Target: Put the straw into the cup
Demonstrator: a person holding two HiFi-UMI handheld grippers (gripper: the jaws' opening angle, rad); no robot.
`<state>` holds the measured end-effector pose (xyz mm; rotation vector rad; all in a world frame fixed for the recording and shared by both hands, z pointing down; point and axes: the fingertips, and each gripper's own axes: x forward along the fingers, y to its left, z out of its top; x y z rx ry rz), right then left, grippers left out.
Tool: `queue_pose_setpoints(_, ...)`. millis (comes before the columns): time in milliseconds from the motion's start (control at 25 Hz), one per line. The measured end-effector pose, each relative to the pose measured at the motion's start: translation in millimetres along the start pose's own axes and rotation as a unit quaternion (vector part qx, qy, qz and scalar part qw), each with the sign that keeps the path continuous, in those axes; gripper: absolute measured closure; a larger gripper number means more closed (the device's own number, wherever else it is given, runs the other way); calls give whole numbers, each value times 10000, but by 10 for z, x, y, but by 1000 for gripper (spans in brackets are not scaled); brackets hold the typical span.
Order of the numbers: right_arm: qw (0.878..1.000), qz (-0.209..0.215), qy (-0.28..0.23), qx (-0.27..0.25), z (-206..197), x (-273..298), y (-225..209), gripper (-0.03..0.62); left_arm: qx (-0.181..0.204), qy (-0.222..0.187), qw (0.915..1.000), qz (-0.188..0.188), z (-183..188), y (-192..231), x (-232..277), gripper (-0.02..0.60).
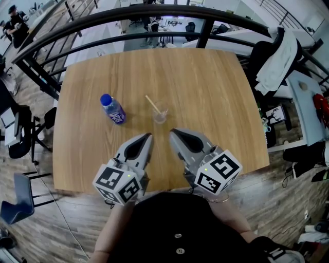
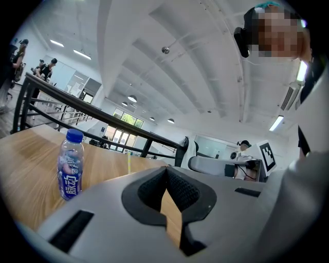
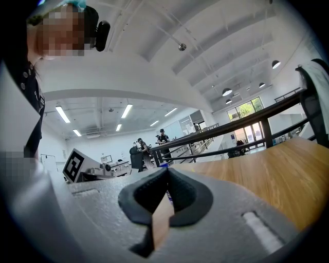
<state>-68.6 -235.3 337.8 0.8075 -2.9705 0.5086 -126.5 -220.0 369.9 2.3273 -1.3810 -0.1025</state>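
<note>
A clear plastic cup (image 1: 160,116) stands near the middle of the wooden table (image 1: 216,102), with a pale straw (image 1: 152,102) leaning in it, its top tilted to the back left. My left gripper (image 1: 149,136) is shut and holds nothing; it lies just in front of the cup, to its left. My right gripper (image 1: 172,132) is also shut and empty, in front of the cup to its right. In the left gripper view the jaws (image 2: 166,172) meet tip to tip, and the straw (image 2: 128,163) shows faintly beyond them. The right gripper view shows its jaws (image 3: 167,172) closed together.
A water bottle (image 1: 113,109) with a blue cap stands upright left of the cup, and it also appears in the left gripper view (image 2: 70,164). A black railing (image 1: 154,15) curves behind the table. Chairs and a draped jacket (image 1: 277,56) sit to the right.
</note>
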Motion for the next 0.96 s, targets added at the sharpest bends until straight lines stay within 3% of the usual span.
queue_pose_setpoints(960, 9998, 1, 178, 109, -123, 28, -8, 597, -137, 84, 9998, -127, -70, -47, 49, 563)
